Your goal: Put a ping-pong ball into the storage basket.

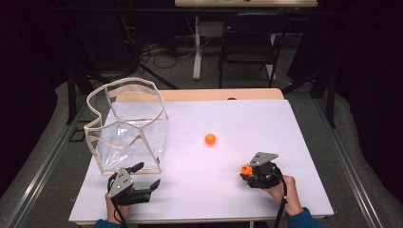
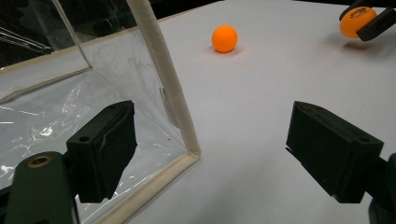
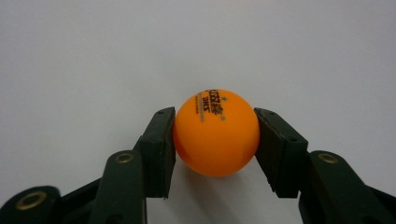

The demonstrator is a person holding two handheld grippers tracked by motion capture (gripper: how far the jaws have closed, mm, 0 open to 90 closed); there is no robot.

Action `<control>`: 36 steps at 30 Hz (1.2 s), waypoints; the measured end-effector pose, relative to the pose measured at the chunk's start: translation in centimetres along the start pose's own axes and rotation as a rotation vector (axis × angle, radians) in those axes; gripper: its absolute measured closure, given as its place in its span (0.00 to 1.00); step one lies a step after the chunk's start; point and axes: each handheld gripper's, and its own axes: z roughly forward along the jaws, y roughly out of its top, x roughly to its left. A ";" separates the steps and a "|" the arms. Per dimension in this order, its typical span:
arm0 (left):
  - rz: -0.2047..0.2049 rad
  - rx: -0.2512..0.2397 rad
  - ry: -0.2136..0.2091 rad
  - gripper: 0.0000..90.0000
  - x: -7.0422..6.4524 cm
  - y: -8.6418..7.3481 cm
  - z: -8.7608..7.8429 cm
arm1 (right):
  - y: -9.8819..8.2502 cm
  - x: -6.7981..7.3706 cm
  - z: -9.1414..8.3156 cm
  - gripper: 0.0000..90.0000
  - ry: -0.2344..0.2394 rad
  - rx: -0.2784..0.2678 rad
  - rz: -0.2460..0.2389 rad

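Observation:
An orange ping-pong ball [image 3: 215, 132] with black print sits pinched between the black pads of my right gripper [image 3: 215, 149], just over the white table; in the high view that gripper [image 1: 247, 172] is at the front right with the ball [image 1: 245, 169] at its tip. A second orange ball [image 1: 210, 139] lies loose mid-table, also seen as the loose ball [image 2: 224, 38] in the left gripper view. My left gripper [image 1: 148, 176] rests at the front left, jaws wide apart and empty [image 2: 210, 149], beside the corner of a clear plastic bag [image 1: 128, 128] with a cream rim [image 2: 170, 93].
The white table sheet [image 1: 266, 123] ends near both hands at the front edge. The bag stands upright with its mouth open at the left. A dark chair [image 1: 249, 40] and table legs stand on the floor beyond the far edge.

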 end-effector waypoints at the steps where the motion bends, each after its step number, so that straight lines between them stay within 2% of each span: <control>1: 0.002 0.000 0.000 0.18 0.0 0.0 0.0 | 0.0 0.0 0.0 0.56 -0.003 -0.002 0.002; 18: 0.009 0.000 -0.010 0.18 -0.1 0.1 0.0 | 0.9 0.5 0.2 0.56 -0.020 -0.027 -0.011; 30: 0.007 -0.003 -0.016 0.18 -0.1 0.1 0.0 | 1.5 0.5 0.1 0.56 -0.021 -0.065 -0.007; 36: 0.007 -0.004 -0.014 0.18 -0.1 0.1 0.0 | 1.9 0.6 0.3 0.56 -0.016 -0.067 -0.012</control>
